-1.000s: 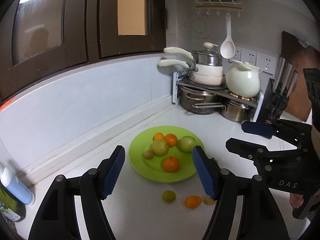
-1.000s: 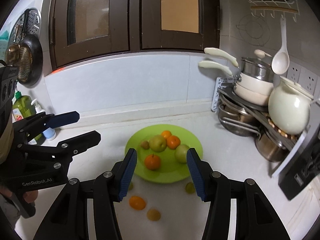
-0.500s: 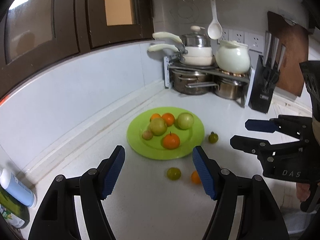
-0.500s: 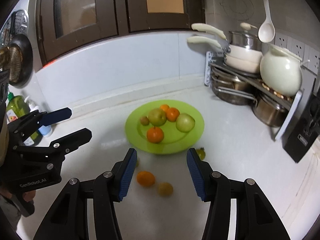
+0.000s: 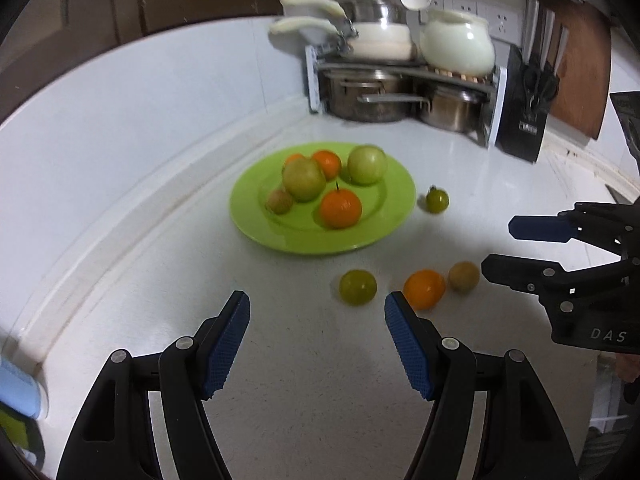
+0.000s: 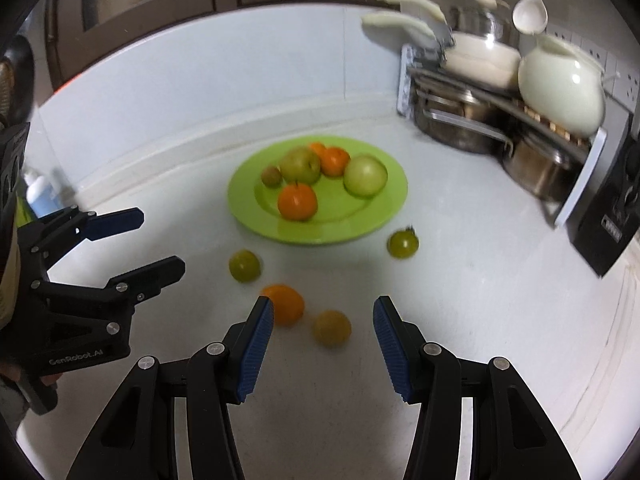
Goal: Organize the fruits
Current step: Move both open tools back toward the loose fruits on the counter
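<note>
A green plate [image 5: 384,232] [image 6: 248,208] on the white counter holds several fruits: oranges, green apples and a small brown one. Loose on the counter lie a green fruit [image 5: 357,287] [image 6: 244,265], an orange [image 5: 424,288] [image 6: 285,303], a yellow-brown fruit [image 5: 464,276] [image 6: 331,327] and a green tomato with a stem [image 5: 437,200] [image 6: 402,243]. My left gripper [image 5: 317,312] is open and empty, just short of the loose green fruit. My right gripper [image 6: 323,316] is open and empty, with the yellow-brown fruit between its fingertips' line.
A pot rack [image 5: 400,92] [image 6: 500,120] with steel pots, white pans and a white kettle stands at the back right corner. A black knife block [image 5: 528,120] stands beside it. A bottle [image 6: 40,196] stands at the left by the wall.
Both grippers have tilted down and come closer to the counter. The loose fruits now sit nearer the fingertips. Both stay open.
</note>
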Action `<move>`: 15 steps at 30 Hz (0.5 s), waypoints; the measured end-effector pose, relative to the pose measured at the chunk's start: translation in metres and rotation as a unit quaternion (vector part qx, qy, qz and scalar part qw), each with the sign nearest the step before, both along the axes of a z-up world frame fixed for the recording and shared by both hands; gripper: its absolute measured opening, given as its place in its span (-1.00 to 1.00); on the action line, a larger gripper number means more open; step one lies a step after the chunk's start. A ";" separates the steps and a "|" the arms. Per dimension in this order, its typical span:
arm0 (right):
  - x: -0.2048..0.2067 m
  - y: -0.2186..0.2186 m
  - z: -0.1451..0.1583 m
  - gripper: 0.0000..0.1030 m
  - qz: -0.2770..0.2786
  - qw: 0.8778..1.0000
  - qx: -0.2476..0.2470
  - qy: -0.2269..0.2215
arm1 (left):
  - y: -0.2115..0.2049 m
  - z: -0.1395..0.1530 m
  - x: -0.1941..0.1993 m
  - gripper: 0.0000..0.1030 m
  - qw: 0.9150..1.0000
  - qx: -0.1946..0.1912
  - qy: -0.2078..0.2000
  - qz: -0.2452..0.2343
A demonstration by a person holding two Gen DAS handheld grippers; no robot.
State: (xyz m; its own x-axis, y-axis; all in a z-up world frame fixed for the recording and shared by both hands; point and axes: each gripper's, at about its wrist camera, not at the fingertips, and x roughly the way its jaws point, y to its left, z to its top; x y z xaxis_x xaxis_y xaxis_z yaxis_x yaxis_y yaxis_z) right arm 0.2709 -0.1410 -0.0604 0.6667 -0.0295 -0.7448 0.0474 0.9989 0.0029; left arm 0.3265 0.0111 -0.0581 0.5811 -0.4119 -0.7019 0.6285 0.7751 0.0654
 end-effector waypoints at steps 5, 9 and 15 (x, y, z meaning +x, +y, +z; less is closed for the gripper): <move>0.005 -0.007 -0.019 0.02 -0.016 1.000 0.008 0.024 | -0.010 -0.017 0.011 0.35 1.000 0.010 0.021 -0.020; 0.007 -0.011 -0.028 0.02 -0.025 0.999 0.013 0.035 | -0.018 -0.026 0.018 0.34 0.999 0.013 0.029 -0.032; 0.013 -0.014 -0.038 0.02 -0.028 0.998 0.023 0.048 | -0.029 -0.037 0.030 0.34 0.998 0.019 0.039 -0.040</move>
State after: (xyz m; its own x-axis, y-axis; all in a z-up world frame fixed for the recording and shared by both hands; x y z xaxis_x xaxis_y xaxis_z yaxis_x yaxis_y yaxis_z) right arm 0.2844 -0.1546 -0.0984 0.5905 -0.0299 -0.8065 0.1059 0.9935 0.0407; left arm 0.3565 -0.0179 -0.0954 0.4907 -0.4266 -0.7597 0.6925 0.7201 0.0429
